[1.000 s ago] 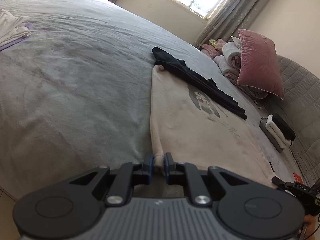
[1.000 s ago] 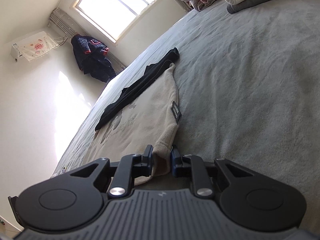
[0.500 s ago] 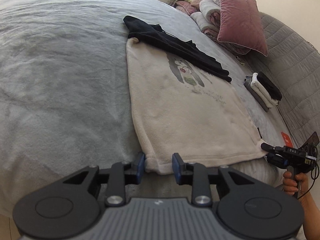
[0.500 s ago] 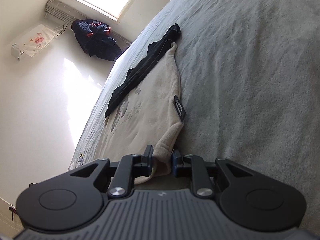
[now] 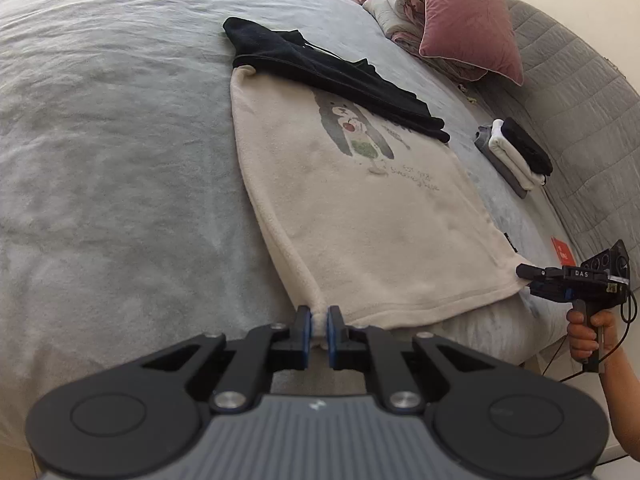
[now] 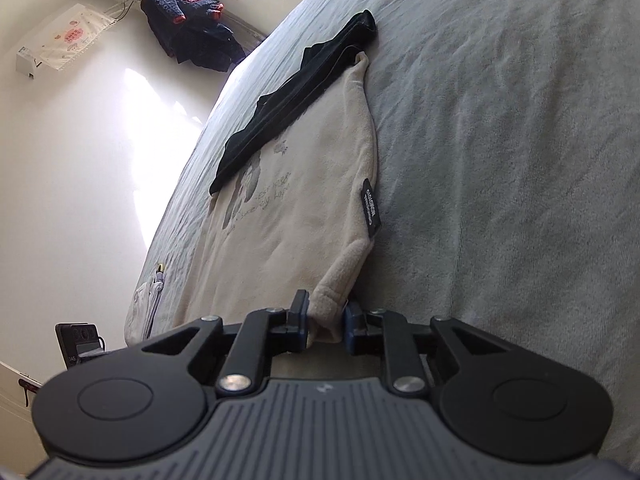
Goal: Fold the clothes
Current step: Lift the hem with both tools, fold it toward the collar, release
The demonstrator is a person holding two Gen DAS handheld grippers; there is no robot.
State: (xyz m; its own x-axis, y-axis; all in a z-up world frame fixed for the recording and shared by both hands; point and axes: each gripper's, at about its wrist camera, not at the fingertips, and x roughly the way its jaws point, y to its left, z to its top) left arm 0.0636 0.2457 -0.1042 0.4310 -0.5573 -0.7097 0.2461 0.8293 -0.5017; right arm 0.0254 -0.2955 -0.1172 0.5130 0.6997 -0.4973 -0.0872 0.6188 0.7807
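Cream fleece garment [image 5: 360,216] lies flat on the grey bed cover [image 5: 112,152], printed side up, cartoon figure and script text visible. Near hem runs along the bed's front edge.

Left gripper [image 5: 318,330]: jaws have just been closing, now pinched tight on the near-left hem corner of the garment, with fabric bunched between the blue pads. Gripper tilted down toward the bed.

Right gripper [image 6: 326,320]: narrow gap, clamped on a thicker wad of the near-right hem corner. Fabric fills the space between the pads and rises in a small ridge toward the black side label [image 6: 370,208]. In the left wrist view the same gripper [image 5: 528,276] shows at the far right, nose at the garment corner, with the person's hand [image 5: 588,332] around its handle.

Black garment [image 5: 332,76] lies as a long strip across the cream one's far end, covering the top of the print.

Other items:
- folded stack [image 5: 516,152], white, black and grey, on the bed to the right, well apart from the garment
- pink pillow [image 5: 468,16] and rolled bedding at the head of the bed
- dark jacket [image 6: 192,36] hanging on the wall below the window
- small red card [image 5: 563,250] near the right bed edge
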